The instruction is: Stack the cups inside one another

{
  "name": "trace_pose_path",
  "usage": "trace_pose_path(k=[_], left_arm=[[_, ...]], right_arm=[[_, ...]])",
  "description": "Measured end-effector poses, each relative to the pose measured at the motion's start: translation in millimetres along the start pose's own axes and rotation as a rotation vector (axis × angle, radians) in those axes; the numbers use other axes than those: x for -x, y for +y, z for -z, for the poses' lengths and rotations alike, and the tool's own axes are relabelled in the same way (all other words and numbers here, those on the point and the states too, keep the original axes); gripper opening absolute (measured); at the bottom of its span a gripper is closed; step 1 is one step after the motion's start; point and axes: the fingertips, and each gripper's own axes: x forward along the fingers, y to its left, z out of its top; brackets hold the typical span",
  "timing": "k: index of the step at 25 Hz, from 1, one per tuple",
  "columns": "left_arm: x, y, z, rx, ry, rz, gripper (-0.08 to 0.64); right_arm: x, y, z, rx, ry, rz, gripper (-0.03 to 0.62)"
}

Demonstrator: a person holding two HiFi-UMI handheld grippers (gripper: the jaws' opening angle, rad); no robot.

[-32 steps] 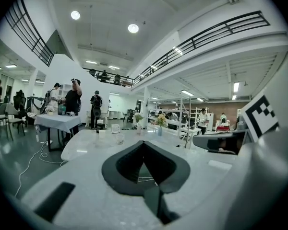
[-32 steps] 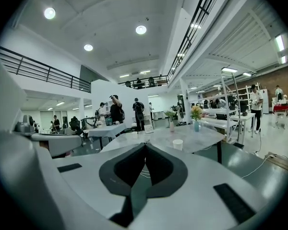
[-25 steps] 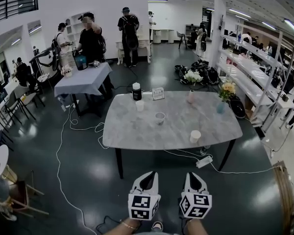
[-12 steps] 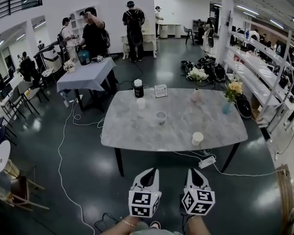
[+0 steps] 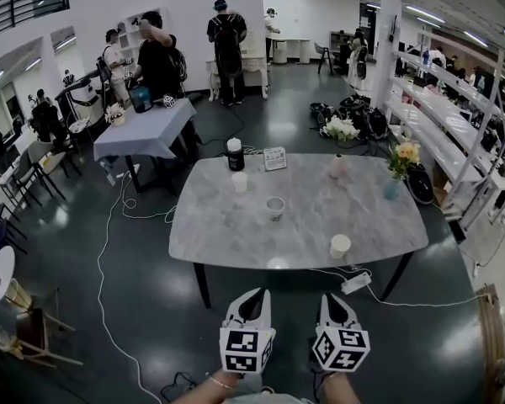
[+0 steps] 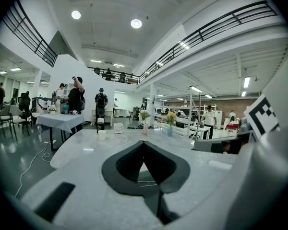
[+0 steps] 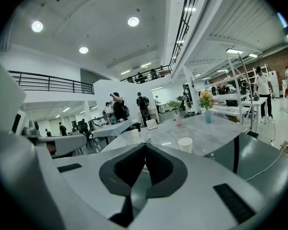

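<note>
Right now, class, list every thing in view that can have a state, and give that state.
left gripper: shut, empty.
right gripper: shut, empty.
near white cup: upright, unstacked.
middle cup: upright, unstacked.
far white cup: upright, unstacked.
dark bottle: upright.
pink vase: upright, holding flowers.

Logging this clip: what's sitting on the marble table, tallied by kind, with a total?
Cups: 3
Vases with flowers: 2
Dark bottle with white lid: 1
Sign card: 1
Total: 7
</note>
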Motion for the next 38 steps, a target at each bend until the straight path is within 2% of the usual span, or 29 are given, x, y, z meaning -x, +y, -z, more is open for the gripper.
trace_pose_path(k=[6, 13, 23, 27, 38], left_arm=[[-52.6, 29.6, -18.2, -0.015, -0.037, 0.012, -0.005], [-123.8, 72.5, -39.8, 0.008, -0.039, 0.029, -0.005], [-206.8, 120.6, -50.7, -0.002, -0.001, 0.065, -0.005], [-232.4, 136.4, -62.6, 0.011, -0.02, 0.073, -0.005], [-286.7, 186.8, -45.2, 0.066, 0.046, 0.102, -0.005]], right_arm=[[-56.0, -0.8, -24.9, 0.014, -0.031, 0.004, 0.008], [-134.5, 4.0, -63.8, 0.057, -0.056, 0.007, 0.008], [-223.0, 1.6, -88.6, 0.057, -0.047, 0.042, 0.008], [-250.9, -0.6, -93.3, 0.063, -0.032, 0.065, 0.008], [-321.5, 17.8, -100.4, 0.115, 0.029, 0.092, 0.008]])
